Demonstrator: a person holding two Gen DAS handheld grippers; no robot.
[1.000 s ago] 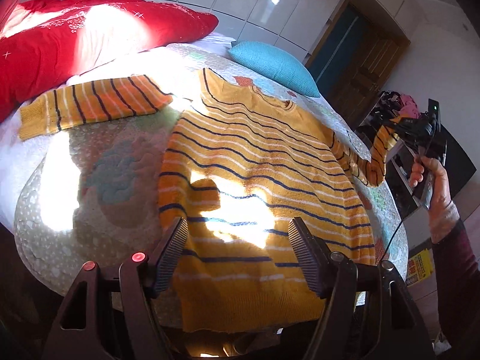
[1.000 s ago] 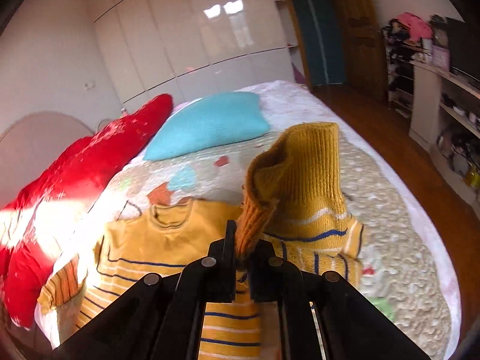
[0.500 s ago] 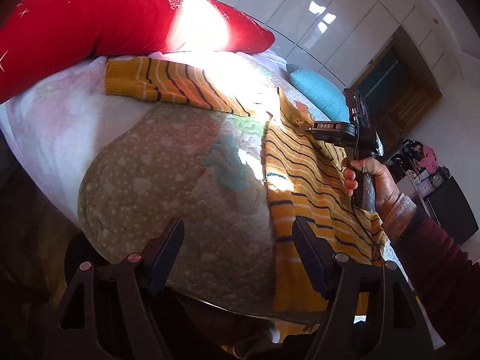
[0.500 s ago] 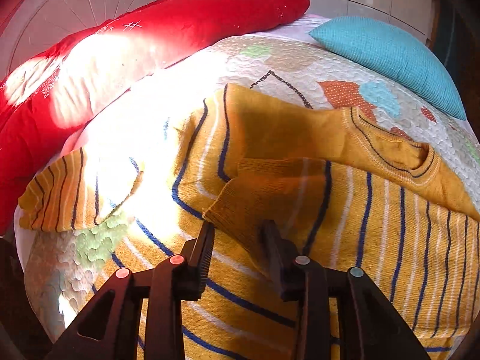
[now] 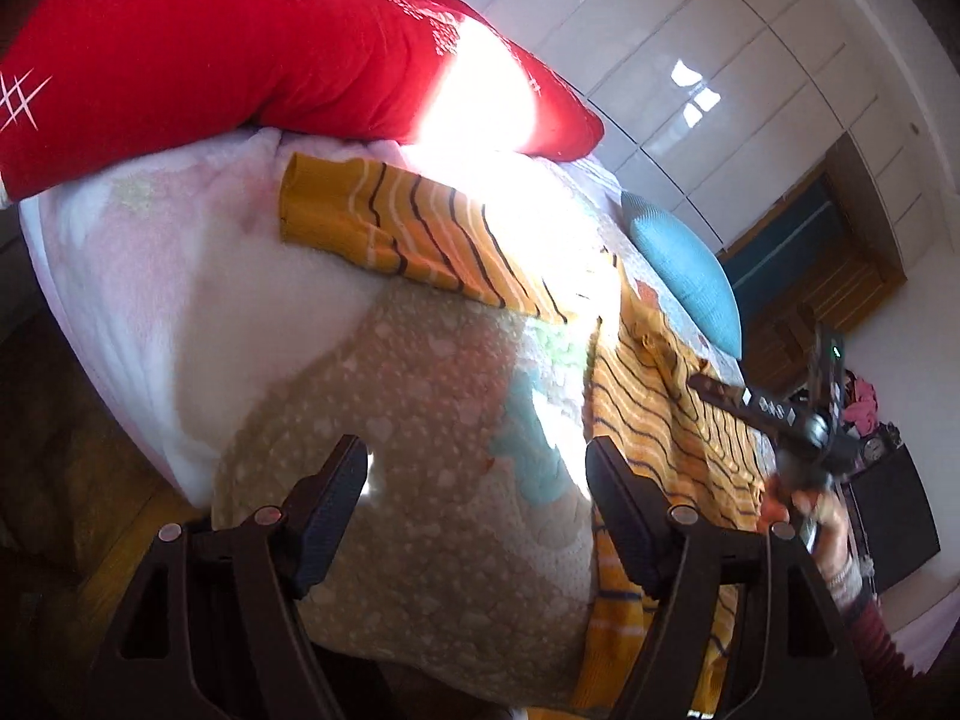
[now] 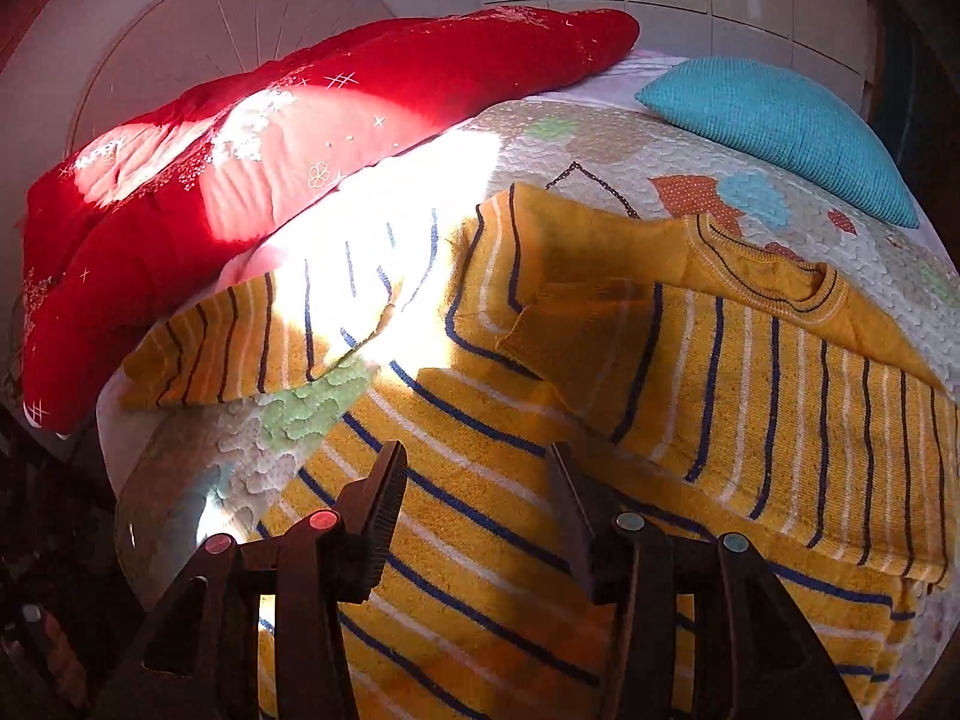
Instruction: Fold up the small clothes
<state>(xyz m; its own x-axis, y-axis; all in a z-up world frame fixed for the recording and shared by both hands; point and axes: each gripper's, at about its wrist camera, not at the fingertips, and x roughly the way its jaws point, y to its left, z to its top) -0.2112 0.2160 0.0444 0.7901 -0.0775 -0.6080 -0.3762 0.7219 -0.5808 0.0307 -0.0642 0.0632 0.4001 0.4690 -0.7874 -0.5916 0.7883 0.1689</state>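
A small yellow sweater with dark blue and white stripes (image 6: pixel 510 528) lies flat on the quilted bed cover. Its right sleeve (image 6: pixel 690 372) is folded across the chest, cuff toward the left. Its left sleeve (image 6: pixel 252 342) lies stretched out toward the red pillow; it also shows in the left wrist view (image 5: pixel 408 228). My right gripper (image 6: pixel 474 468) is open and empty, just above the sweater's body. My left gripper (image 5: pixel 477 474) is open and empty, over the bed cover near the bed's edge, short of the outstretched sleeve. The right gripper also shows in the left wrist view (image 5: pixel 696 381), over the sweater (image 5: pixel 660 420).
A long red pillow (image 6: pixel 288 138) lies along the head of the bed behind the outstretched sleeve. A teal cushion (image 6: pixel 780 126) lies at the far right. The bed edge and floor (image 5: pixel 72 450) are at the lower left. White wardrobe doors (image 5: pixel 720 78) stand behind.
My right gripper carried the right sleeve across the chest, let it go and drew back open. My left gripper moved left, from the sweater's hem toward the outstretched left sleeve.
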